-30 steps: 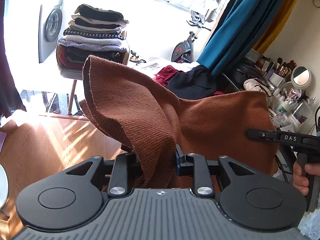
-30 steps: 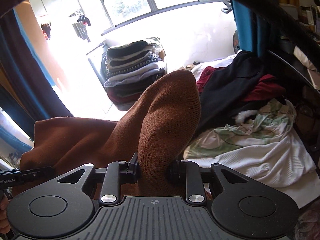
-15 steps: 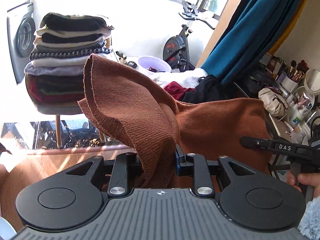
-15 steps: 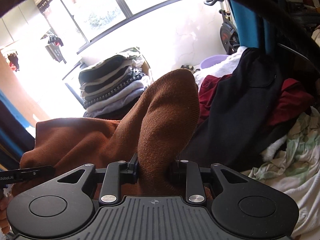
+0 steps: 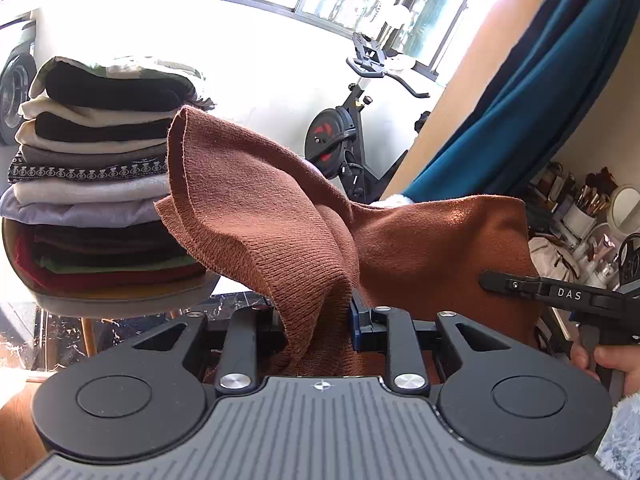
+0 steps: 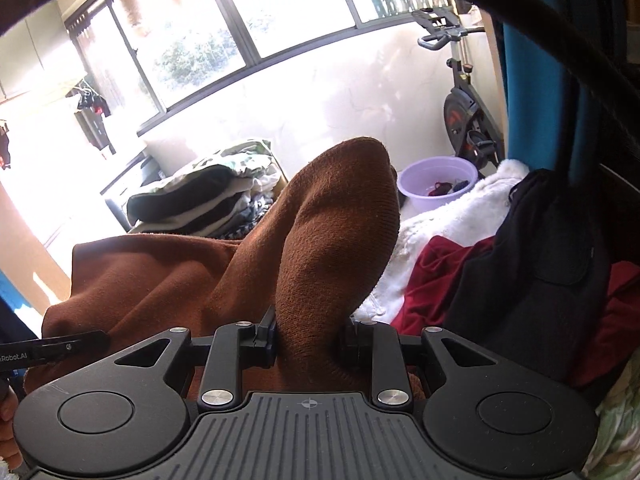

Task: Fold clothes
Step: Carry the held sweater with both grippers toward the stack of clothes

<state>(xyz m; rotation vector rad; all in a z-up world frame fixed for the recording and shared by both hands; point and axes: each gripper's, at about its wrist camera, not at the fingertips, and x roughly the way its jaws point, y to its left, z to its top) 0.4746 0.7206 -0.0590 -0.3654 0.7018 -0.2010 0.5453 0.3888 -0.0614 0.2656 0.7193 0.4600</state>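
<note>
The left gripper (image 5: 316, 320) is clamped on a bunched edge of the rust-brown knit garment (image 5: 280, 216); the ribbed cloth rises from between its fingers and flops over to the left, its hem doubled. The right gripper (image 6: 308, 336) is likewise closed on another bunch of the same garment, which stands up as a rounded fold above its fingers; between the two grips the cloth hangs in the air as a broad sheet — held up, not lying on any surface.

Behind, a tall stack of folded clothes (image 5: 96, 176) sits on a round stool (image 5: 116, 300); an exercise bike (image 5: 348, 136) stands by the window wall. To the right lie a white fleece (image 6: 456, 216), a dark red cloth (image 6: 436, 276) and a black garment (image 6: 540, 264) — all heaped together; a lilac basin (image 6: 438, 182) sits beyond them.
</note>
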